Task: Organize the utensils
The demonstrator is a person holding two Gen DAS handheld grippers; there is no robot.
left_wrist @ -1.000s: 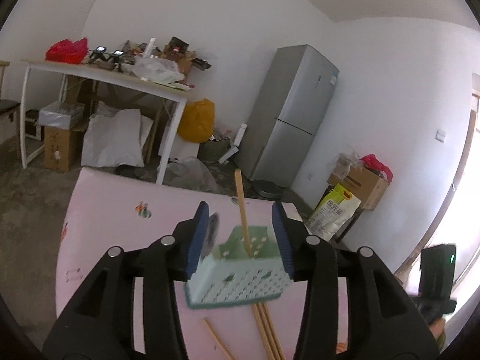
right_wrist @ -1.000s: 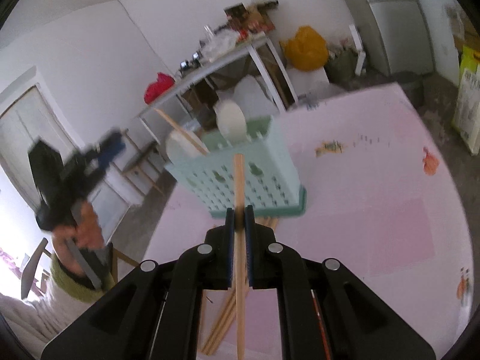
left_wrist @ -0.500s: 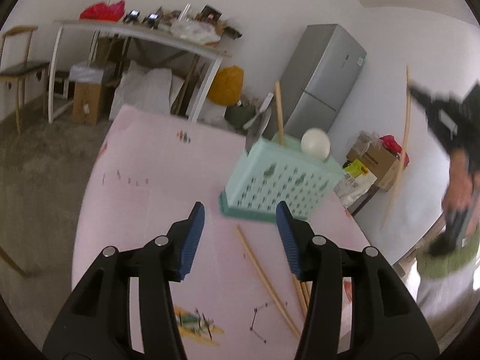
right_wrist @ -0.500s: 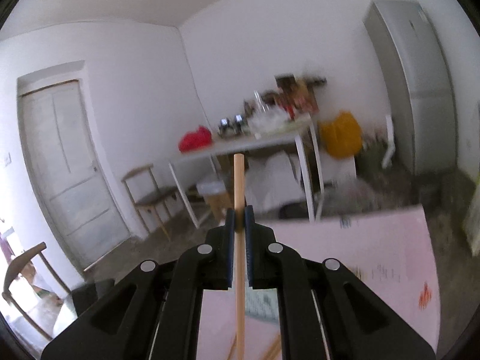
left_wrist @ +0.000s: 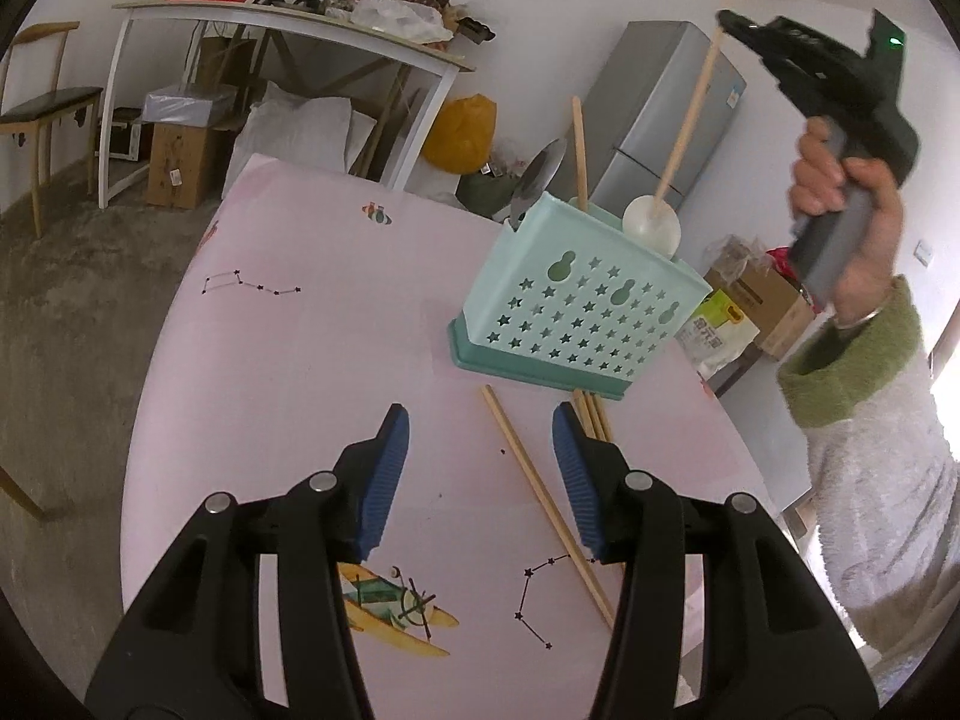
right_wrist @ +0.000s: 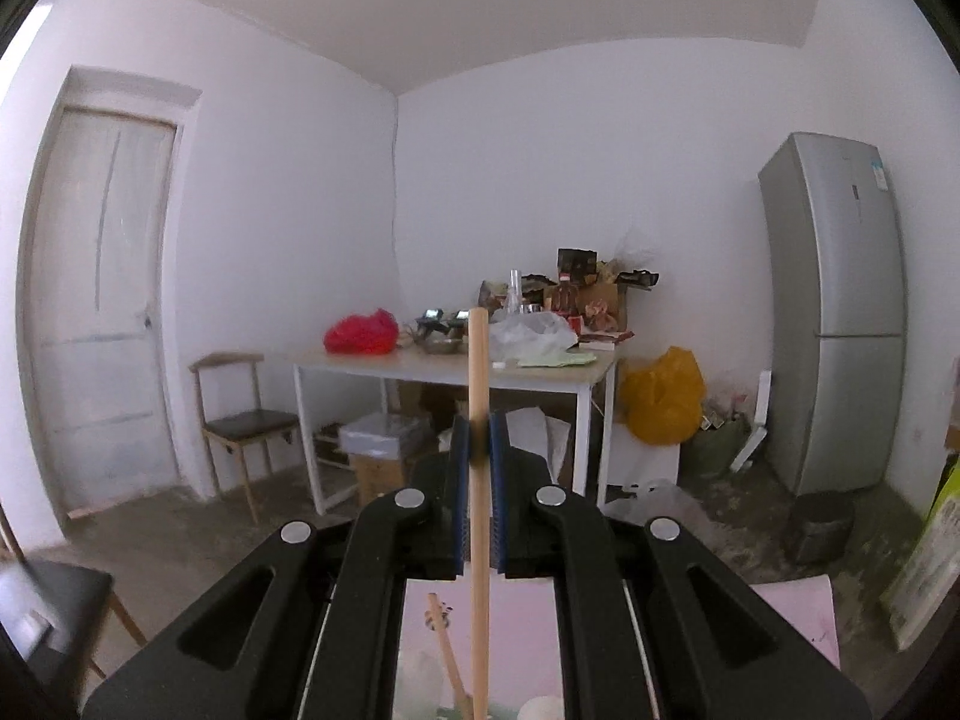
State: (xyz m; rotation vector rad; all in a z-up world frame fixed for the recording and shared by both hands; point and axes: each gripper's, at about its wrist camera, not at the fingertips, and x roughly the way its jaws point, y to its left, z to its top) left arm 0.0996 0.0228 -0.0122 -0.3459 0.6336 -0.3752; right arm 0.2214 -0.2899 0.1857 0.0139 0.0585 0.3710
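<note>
On the table (left_wrist: pixel 288 360) the utensil basket (left_wrist: pixel 576 312) stands toward the far right side. In it are a spoon (left_wrist: pixel 540 174) at the left, an upright chopstick (left_wrist: pixel 579 150) behind, and a ladle (left_wrist: pixel 654 222) at the right. Loose chopsticks (left_wrist: pixel 540 492) lie on the table just in front of the basket. Behind the table stands a fridge (left_wrist: pixel 660 120), with a cluttered side table (left_wrist: pixel 288 24) to its left.
</note>
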